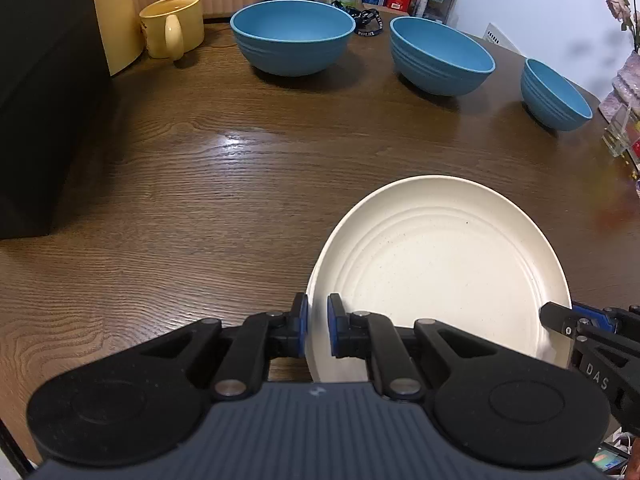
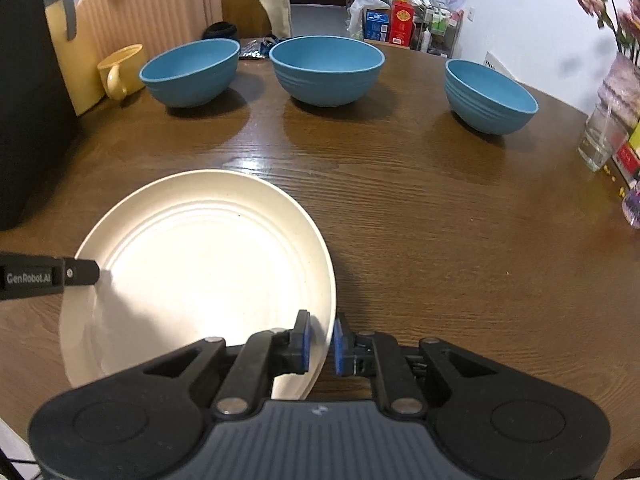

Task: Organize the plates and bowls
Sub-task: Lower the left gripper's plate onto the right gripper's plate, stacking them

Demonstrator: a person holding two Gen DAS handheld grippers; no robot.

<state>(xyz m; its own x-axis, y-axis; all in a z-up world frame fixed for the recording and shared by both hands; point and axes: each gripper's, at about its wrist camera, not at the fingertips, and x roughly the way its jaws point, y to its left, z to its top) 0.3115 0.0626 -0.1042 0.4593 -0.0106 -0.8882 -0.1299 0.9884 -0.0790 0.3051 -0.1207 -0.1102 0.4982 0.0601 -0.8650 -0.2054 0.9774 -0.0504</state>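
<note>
A cream plate (image 1: 440,272) (image 2: 208,260) lies low over the wooden table (image 1: 180,184) (image 2: 440,240), held by both grippers. My left gripper (image 1: 317,326) is shut on the plate's left rim; one of its fingers (image 2: 80,274) shows in the right wrist view. On the opposite rim my right gripper (image 2: 322,342) is shut, one pad on each side of the edge; one of its fingers (image 1: 560,318) shows at the right of the left wrist view. Three blue bowls (image 2: 190,72) (image 2: 326,70) (image 2: 490,96) stand upright in a row at the far side, apart from each other.
A yellow mug (image 1: 172,24) (image 2: 120,70) stands left of the bowls beside a yellow-fronted box. A large black block (image 1: 40,100) fills the left edge. At the right edge stand a glass (image 2: 600,140) and a vase of flowers (image 2: 622,80). Bare wood lies between plate and bowls.
</note>
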